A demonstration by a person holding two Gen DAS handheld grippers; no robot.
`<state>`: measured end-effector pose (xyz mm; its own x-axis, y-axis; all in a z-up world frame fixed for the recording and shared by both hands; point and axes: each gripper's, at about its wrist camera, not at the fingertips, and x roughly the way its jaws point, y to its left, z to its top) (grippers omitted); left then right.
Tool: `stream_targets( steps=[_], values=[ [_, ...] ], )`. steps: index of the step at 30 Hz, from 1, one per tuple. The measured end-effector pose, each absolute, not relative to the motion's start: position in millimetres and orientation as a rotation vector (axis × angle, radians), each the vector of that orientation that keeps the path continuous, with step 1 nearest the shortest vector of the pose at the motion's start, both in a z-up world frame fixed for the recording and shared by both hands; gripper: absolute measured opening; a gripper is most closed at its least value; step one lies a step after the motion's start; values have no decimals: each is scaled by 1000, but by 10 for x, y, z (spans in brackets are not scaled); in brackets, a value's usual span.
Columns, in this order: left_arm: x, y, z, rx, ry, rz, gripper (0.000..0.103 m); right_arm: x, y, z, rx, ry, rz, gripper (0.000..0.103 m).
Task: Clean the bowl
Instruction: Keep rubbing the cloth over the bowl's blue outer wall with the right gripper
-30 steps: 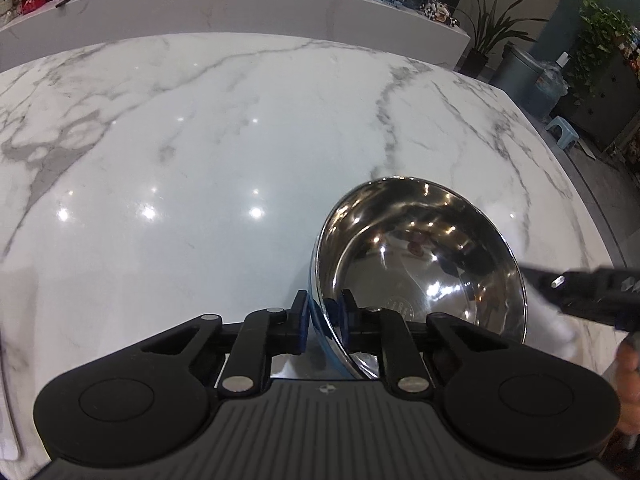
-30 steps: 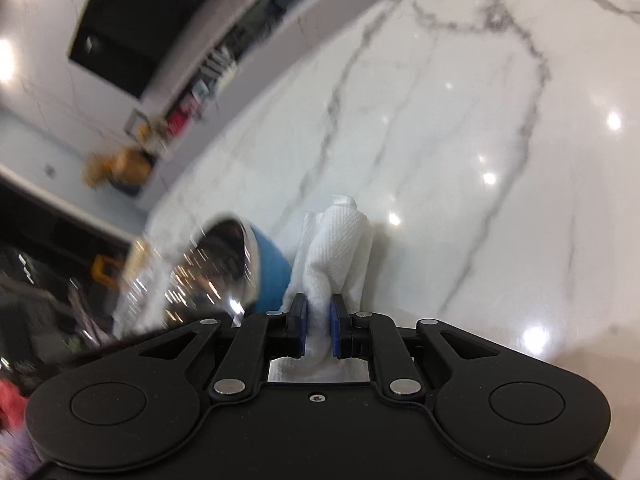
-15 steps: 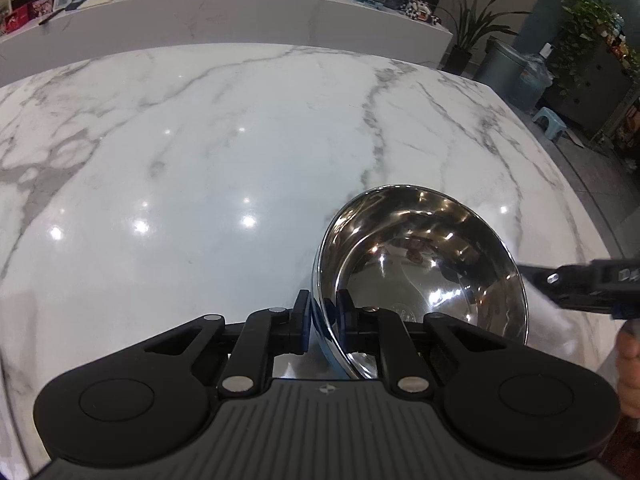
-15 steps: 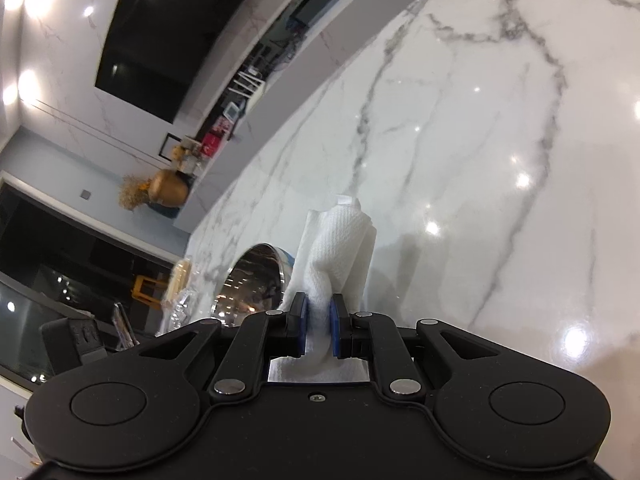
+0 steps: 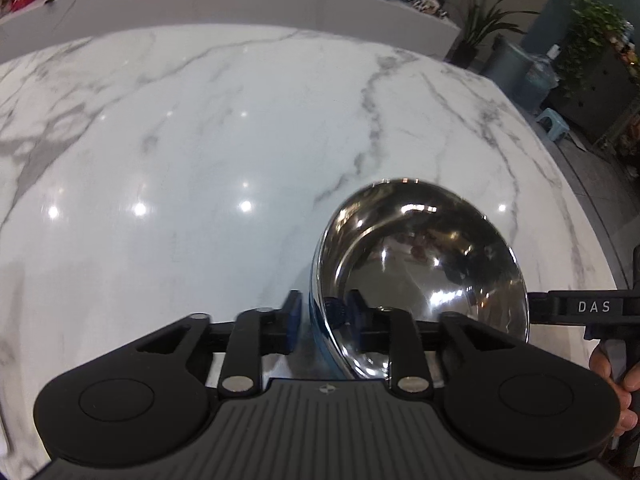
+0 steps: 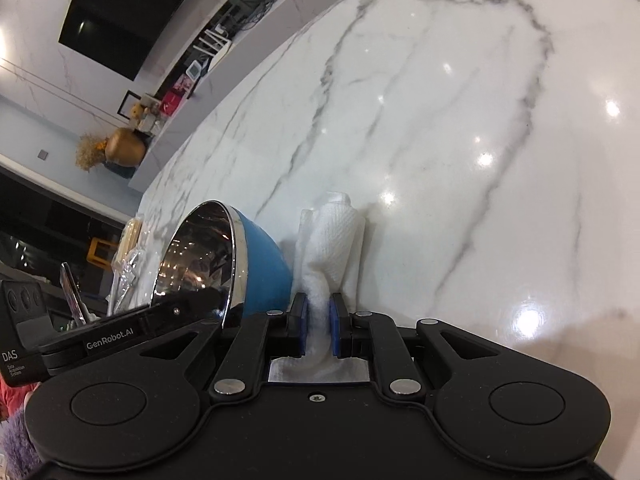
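Bowl (image 5: 420,264) — steel inside, blue outside — stands tilted on its edge on the marble table (image 5: 200,140), its hollow turned toward the left wrist camera and its rim between the fingers of the left gripper (image 5: 324,320). Those jaws are opening: a gap shows between the left pad and the blue wall, while the right pad sits inside the hollow, and whether it touches the steel cannot be told through the reflections. In the right wrist view the same bowl (image 6: 240,264) leans just beside a wad of paper towel (image 6: 332,248), which the right gripper (image 6: 318,320) pinches near its lower end, jaws pressed together on it; the free end of the wad stands up over the marble, outside the bowl. A person's fingers (image 5: 616,372) hold the right tool at the edge of the left view.

Step in hand, as judged: letting the bowl go, or re-seating the grip on its rim. Done well, the bowl settles gently before the pads clear the rim, since a round, polished bowl propped on edge may rock or slide on glossy marble. Any further wiping wants the towel carried over the rim and pressed against the steel — with the bowl steadied first.
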<state>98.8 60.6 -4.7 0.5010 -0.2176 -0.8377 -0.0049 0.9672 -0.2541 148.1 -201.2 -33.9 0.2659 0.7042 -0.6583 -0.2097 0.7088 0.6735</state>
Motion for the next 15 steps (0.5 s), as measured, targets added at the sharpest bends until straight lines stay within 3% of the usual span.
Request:
stream_targets(
  steps=[4,8,15],
  values=[
    [971,609,-45,-238,1053,-132,30,1484,-1993,-337,513,1145,654,11],
    [953,612,-43,-241,1066,-133,17,1480,-1973,-361,513,1144,653,11],
    [959,612,-7,-201,1026,-152,12,1496,-2083,-310,567,1103,634,11]
  ],
)
